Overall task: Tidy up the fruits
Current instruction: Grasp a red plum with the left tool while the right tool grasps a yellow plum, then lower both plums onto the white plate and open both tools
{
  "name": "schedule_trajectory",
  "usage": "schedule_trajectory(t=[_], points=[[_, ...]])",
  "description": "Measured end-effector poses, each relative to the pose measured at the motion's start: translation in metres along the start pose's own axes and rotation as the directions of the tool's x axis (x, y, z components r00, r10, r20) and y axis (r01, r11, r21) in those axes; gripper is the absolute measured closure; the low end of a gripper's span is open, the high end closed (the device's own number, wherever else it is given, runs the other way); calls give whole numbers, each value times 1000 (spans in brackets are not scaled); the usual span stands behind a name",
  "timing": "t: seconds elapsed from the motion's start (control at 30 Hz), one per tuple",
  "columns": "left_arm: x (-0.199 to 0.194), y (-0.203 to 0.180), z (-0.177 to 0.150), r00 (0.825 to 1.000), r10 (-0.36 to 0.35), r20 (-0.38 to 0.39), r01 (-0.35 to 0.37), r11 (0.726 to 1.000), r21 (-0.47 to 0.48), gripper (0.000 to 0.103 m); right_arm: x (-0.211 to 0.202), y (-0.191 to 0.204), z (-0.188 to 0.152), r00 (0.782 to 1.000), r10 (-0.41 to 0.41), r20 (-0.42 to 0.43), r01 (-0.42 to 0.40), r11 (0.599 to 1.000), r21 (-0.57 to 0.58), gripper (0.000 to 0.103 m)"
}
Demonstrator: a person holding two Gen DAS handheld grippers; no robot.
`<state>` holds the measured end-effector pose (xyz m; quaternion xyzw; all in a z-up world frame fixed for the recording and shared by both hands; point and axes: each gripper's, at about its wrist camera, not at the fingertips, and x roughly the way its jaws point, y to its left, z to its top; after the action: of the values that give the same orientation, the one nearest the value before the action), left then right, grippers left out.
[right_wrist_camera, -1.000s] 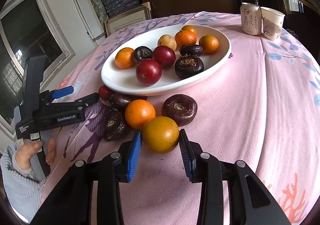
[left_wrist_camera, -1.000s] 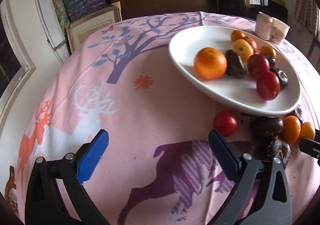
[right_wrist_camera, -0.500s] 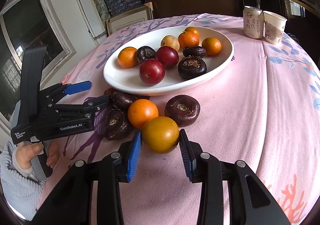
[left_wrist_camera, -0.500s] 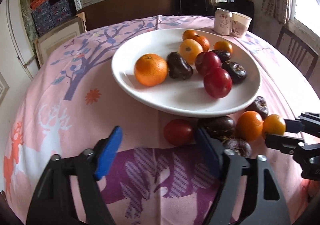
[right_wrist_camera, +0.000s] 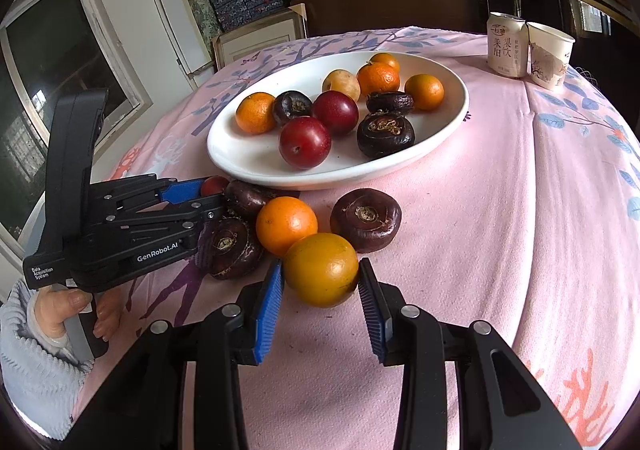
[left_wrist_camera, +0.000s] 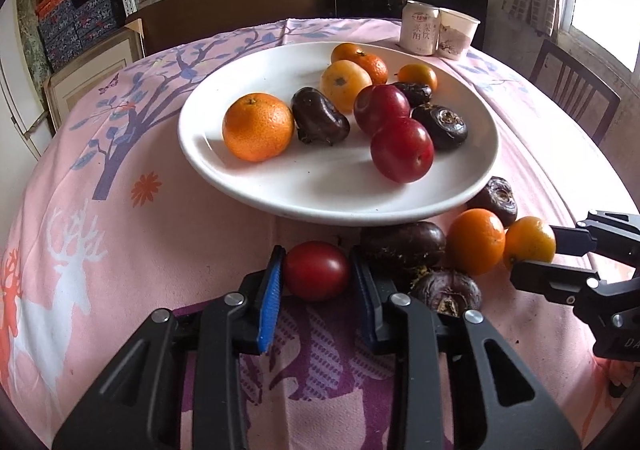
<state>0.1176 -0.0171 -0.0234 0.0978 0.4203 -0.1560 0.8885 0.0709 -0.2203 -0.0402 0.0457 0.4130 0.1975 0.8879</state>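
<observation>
Gripping a fruit in each tool, the person looks set to load both onto the plate at once. The left gripper (left_wrist_camera: 316, 282) has just been closing, and its blue pads now pinch the red plum (left_wrist_camera: 317, 270) sitting on the tablecloth (left_wrist_camera: 120, 250) right below the white plate (left_wrist_camera: 280, 193). The right gripper (right_wrist_camera: 322, 288) is clamped on the yellow-orange fruit (right_wrist_camera: 321, 269), also down on the cloth. Between the two tools sits the rest of the loose pile: an orange (right_wrist_camera: 286, 225) and a few dark water chestnuts (right_wrist_camera: 366, 218), bunched near the plate's front rim. Probably that's why both grabs start from the pile's outer ends, so the jaws don't bump neighbours. The plate already holds a bunch of oranges, plums and chestnuts, so the job seems over halfway. A can (right_wrist_camera: 506, 49) and a paper cup (right_wrist_camera: 550, 55) stand well apart at the back.
</observation>
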Motion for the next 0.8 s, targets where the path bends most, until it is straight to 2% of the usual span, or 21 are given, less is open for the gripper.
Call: schedule_trajectory(t=[0.1, 0.27, 0.4, 0.53, 0.8], points=[[-8, -2, -5, 1000, 6, 7, -6, 1000, -7, 71, -4, 0, 0, 1000, 3, 15, -3, 1000, -3, 65], [-49, 4, -4, 993, 8, 117, -4, 999, -38, 71, -25, -6, 3, 995, 23, 100, -26, 999, 24, 65], [-59, 17, 24, 988, 39, 148, -31, 998, -56, 71, -38, -7, 31, 988, 27, 152, -31, 999, 21, 65], [-41, 36, 67, 988, 57, 142, -44, 995, -93, 71, -27, -9, 71, 985, -19, 170, 19, 1000, 0, 65], [31, 58, 120, 995, 52, 80, -39, 987, -155, 71, 42, -17, 133, 993, -50, 110, 49, 999, 13, 65]])
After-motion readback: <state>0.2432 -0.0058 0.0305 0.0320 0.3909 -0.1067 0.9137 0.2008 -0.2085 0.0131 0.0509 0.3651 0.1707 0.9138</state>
